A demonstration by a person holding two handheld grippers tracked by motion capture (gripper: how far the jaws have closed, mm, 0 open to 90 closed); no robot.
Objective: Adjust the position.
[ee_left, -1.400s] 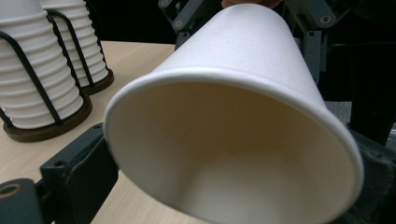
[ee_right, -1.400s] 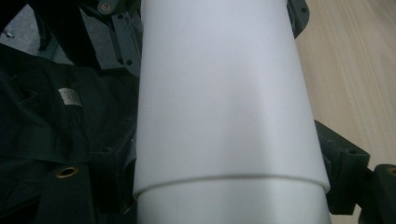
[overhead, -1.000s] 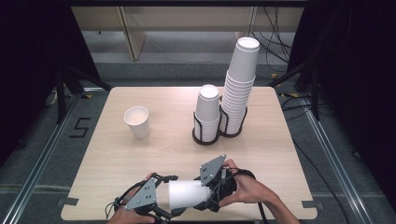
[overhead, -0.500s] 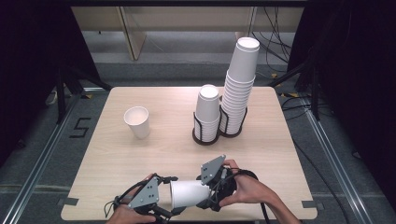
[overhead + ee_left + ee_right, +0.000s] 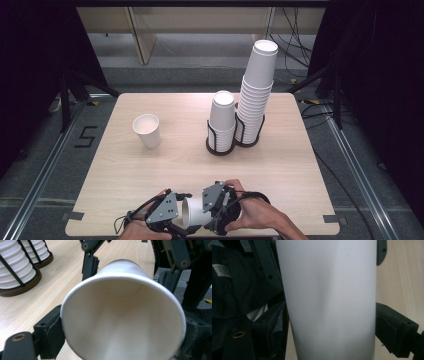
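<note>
Two tools share one white paper cup (image 5: 196,214) lying level (mouth leftward): left tool (image 5: 176,226) has just been closing, now clamped on its rim; right tool (image 5: 212,212) straddles its base, grip uncertain.

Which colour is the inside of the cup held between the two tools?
White, like its outside; the left gripper view shows the cup best.
</note>
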